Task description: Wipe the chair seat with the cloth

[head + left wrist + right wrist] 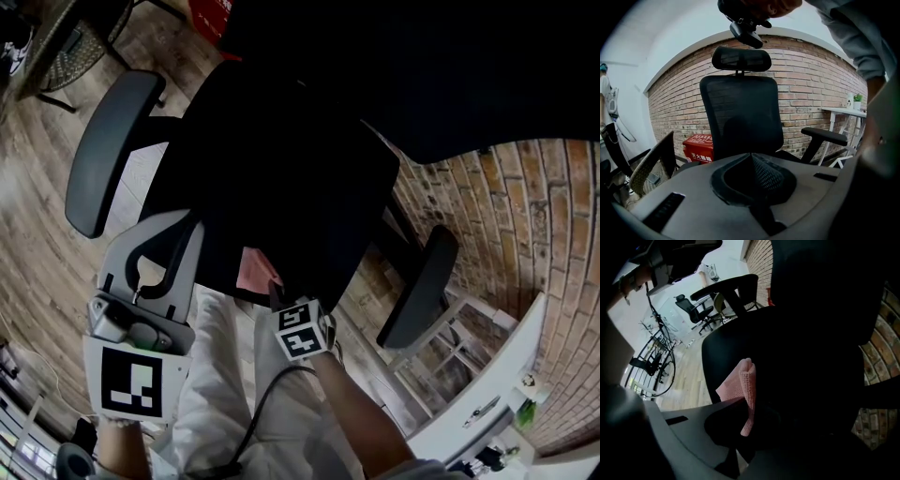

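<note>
The black office chair's seat (281, 178) fills the middle of the head view, and its mesh backrest (740, 117) stands upright ahead in the left gripper view. A pink cloth (251, 272) hangs over the seat's front edge, pinched in my right gripper (274, 292). In the right gripper view the folded cloth (740, 380) sticks up between the jaws of the right gripper (745, 404), against the dark seat (797, 357). My left gripper (173, 246) hovers left of the cloth at the seat's front corner. The left gripper (751, 157) has its jaws together with nothing between them.
Armrests stick out on the left (108, 150) and right (420, 286). A white desk (487, 384) and brick wall lie to the right. A red box (699, 146) and a wicker chair (66, 37) are behind. My legs in white trousers (225, 394) are below.
</note>
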Tool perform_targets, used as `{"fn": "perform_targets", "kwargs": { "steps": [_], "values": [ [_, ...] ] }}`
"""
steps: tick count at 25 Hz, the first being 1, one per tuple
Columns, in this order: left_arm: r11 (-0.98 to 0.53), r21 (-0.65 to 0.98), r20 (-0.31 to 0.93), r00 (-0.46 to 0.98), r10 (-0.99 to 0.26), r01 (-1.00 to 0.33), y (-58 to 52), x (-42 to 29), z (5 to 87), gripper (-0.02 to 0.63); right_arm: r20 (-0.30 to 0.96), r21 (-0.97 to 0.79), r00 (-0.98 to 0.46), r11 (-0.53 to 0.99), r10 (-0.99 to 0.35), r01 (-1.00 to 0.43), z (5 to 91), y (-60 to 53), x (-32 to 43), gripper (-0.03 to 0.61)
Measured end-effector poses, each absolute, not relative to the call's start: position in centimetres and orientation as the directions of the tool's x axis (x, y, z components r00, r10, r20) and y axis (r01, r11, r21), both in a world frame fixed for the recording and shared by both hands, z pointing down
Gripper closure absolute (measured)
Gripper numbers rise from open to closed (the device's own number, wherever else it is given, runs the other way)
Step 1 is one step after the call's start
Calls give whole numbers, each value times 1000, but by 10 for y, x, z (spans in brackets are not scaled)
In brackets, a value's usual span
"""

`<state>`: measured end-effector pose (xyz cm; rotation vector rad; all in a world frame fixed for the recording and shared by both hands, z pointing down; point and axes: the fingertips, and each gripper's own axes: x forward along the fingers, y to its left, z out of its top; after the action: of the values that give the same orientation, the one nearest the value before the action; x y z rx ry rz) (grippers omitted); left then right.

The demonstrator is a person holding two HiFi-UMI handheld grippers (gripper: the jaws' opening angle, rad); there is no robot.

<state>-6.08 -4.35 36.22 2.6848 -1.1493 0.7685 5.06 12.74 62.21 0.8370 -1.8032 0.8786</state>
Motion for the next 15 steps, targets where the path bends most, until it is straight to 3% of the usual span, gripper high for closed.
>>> {"fn": "perform_targets", "kwargs": {
  "steps": [8, 15],
  "values": [
    [-710, -92, 493, 588, -641, -698, -50, -55, 357, 595, 943, -25, -113, 271, -313, -962, 612, 64, 160, 523],
    [-705, -87, 488, 587, -646, -704, -55, -54, 351, 595, 917, 96, 65, 61, -394, -994, 599, 16, 224, 523]
  ]
}}
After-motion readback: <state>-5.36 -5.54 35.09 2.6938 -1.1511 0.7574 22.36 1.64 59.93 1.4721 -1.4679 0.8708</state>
